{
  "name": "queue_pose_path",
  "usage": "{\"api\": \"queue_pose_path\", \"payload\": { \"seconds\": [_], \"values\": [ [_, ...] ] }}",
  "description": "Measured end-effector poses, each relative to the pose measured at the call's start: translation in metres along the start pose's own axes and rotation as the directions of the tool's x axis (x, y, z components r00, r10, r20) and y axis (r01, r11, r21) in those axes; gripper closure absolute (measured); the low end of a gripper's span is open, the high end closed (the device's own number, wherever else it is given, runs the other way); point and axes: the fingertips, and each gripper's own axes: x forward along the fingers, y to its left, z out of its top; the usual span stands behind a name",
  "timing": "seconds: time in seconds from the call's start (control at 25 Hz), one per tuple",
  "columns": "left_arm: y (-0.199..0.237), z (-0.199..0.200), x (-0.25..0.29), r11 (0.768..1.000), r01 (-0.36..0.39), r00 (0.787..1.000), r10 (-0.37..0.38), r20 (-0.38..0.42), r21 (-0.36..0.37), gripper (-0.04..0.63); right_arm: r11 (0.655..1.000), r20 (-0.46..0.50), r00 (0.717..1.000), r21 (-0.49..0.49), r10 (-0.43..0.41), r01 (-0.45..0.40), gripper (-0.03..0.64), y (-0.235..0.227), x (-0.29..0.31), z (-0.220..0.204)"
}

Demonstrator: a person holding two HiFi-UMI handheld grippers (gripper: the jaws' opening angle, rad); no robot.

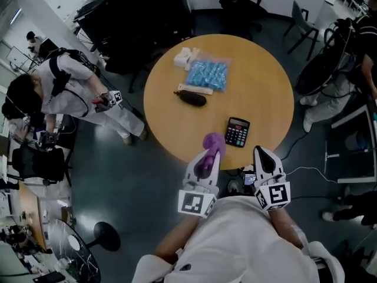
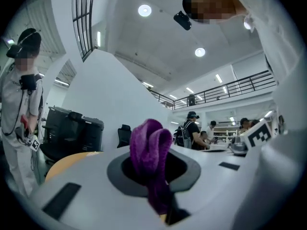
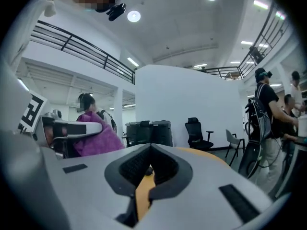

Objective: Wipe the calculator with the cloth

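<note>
Readable text: none in any view.
Calculator (image 1: 237,132): keys and display are too small to read.
Blue packet (image 1: 207,75): any print is illegible.
Left marker cube (image 1: 196,203): a black-and-white square pattern, no letters or digits.
Right marker cube (image 1: 274,195): the same kind of square pattern, no letters or digits.

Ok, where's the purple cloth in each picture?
Head view: the purple cloth is low in the middle, pinched in the left gripper tongs at the table's near edge.
Left gripper view: bottom centre, sticking up between the tongs.
Right gripper view: at the left, held in the left gripper.
Shared landmark: the round wooden table.
</note>
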Motion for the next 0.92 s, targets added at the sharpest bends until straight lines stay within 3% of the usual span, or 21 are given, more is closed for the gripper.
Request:
{"api": "queue_pose_path", "payload": {
  "seconds": [0.16,0.44,0.92],
  "values": [
    [-0.007,-0.018,0.001,1.000,0.020,0.998,-0.021,-0.063,-0.018,0.545,1.000,-0.016,1.000,0.007,0.024,-0.024,0.600,0.001,0.000,-0.005],
    [-0.015,-0.023,0.002,0.998,0.060,0.995,-0.059,-0.079,0.000,0.545,0.999,-0.007,0.999,0.010,0.049,-0.049,0.600,0.001,0.001,-0.008],
    [-0.008,-0.021,-0.007,1.000,-0.017,0.999,0.017,-0.039,0.010,0.545,0.994,-0.021,0.994,0.019,0.107,-0.107,0.600,-0.006,0.006,-0.015]
  ]
}}
